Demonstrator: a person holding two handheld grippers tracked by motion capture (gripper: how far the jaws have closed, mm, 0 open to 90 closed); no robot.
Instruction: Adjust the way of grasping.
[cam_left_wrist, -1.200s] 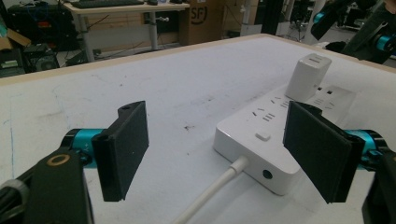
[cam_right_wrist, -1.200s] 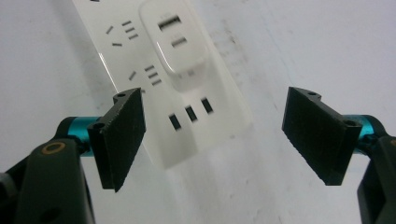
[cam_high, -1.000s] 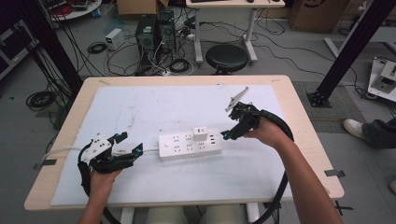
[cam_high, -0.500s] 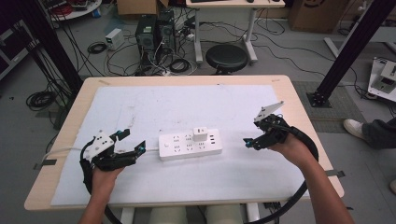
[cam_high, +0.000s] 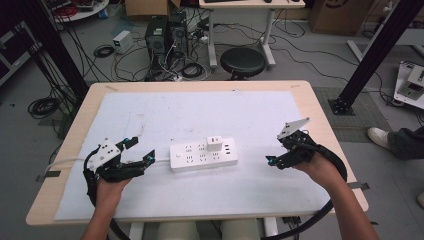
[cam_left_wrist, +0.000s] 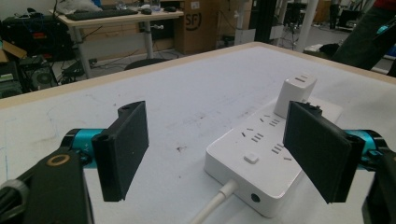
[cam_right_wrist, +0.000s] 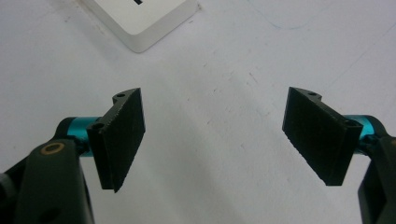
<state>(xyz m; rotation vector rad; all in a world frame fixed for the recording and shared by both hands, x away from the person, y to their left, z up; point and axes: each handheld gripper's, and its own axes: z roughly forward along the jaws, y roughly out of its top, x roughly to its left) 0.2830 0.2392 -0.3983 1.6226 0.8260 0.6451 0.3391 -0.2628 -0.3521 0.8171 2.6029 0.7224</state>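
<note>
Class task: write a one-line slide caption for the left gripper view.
Open left gripper faces a white plastic power strip carrying a white plug-in adapter.

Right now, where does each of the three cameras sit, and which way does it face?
High view: above the person's side, looking forward and down on the table; both forearms, left gripper, right gripper.
Left gripper view: rides the left gripper, looking level at the power strip; own fingers open.
Right gripper view: rides the right gripper, looking down at the mat; open.
All three share the power strip.

Wood table (cam_high: 320, 107), white mat (cam_high: 200, 115), pwr strip (cam_high: 202, 156) w/ adapter (cam_high: 215, 144)
</note>
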